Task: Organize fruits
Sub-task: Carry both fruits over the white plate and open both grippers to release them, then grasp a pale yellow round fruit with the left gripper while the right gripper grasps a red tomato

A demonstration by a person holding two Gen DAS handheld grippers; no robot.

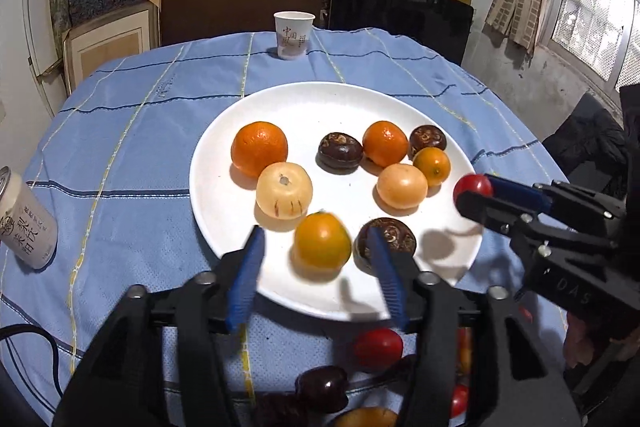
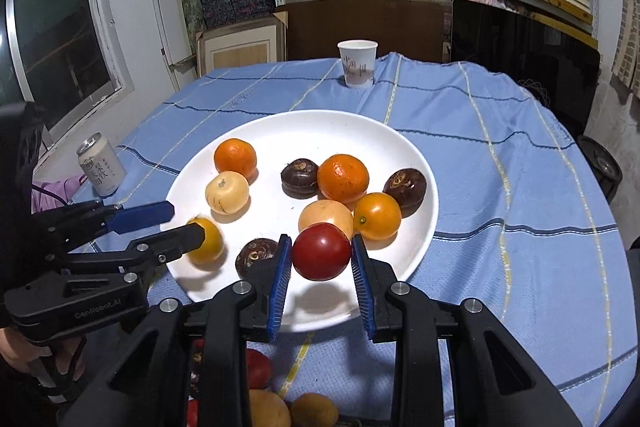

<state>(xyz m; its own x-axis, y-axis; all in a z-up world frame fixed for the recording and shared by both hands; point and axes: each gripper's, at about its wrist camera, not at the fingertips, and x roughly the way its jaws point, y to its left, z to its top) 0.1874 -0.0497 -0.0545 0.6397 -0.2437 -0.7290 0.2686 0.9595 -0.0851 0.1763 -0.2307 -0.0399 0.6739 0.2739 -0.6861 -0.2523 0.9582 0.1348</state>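
Right wrist: right gripper [image 2: 321, 263] clamps tomato [image 2: 321, 251] above plate [image 2: 416, 163], 5 o'clock rim; release risks rolling off. Left gripper [image 1: 316, 267] open, empty.

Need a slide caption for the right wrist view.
Right gripper carries a red tomato over the white plate of fruit.

A blue checked tablecloth [image 2: 500, 163] covers the table. On it sit 1 white plate [image 2: 420, 203], a paper cup [image 2: 357, 63] behind the plate, and a can [image 2: 101, 167] left of the plate.
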